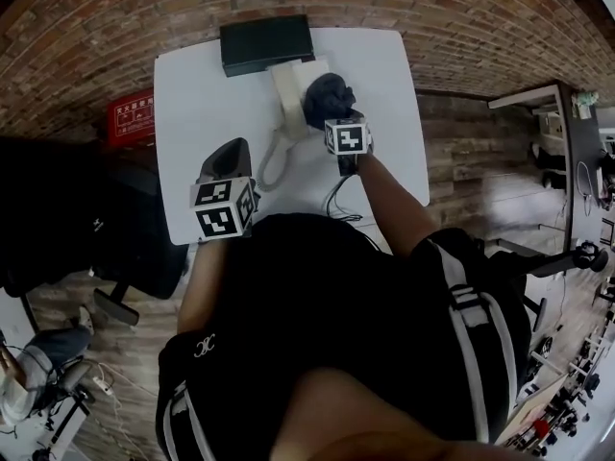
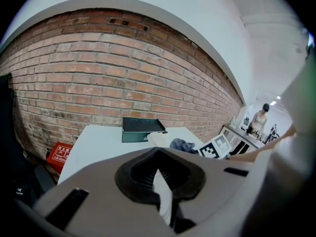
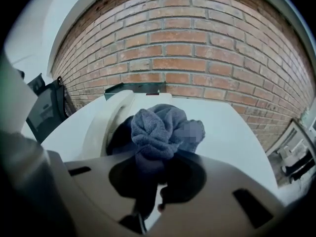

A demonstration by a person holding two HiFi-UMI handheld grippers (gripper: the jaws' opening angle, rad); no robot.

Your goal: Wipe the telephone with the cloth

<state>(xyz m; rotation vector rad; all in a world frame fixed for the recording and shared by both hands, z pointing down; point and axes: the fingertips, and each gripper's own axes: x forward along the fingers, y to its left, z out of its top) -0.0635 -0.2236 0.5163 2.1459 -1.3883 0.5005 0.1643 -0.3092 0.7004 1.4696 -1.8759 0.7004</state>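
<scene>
A cream telephone (image 1: 288, 89) (image 3: 111, 122) lies on the white table (image 1: 192, 94), its coiled cord (image 1: 274, 161) trailing toward me. My right gripper (image 1: 333, 113) (image 3: 158, 159) is shut on a bunched blue-grey cloth (image 1: 327, 94) (image 3: 160, 127), which rests against the telephone's right side. My left gripper (image 1: 229, 154) (image 2: 158, 154) hovers over the table's near left part, apart from the telephone, jaws together with nothing in them. From the left gripper view the telephone (image 2: 159, 139) and cloth (image 2: 182, 144) show beyond the jaw tips.
A dark green box (image 1: 267, 43) (image 2: 140, 130) sits at the table's far edge against the brick wall. A red crate (image 1: 130, 118) stands on the floor left of the table. A black office chair (image 1: 115, 257) stands at the near left.
</scene>
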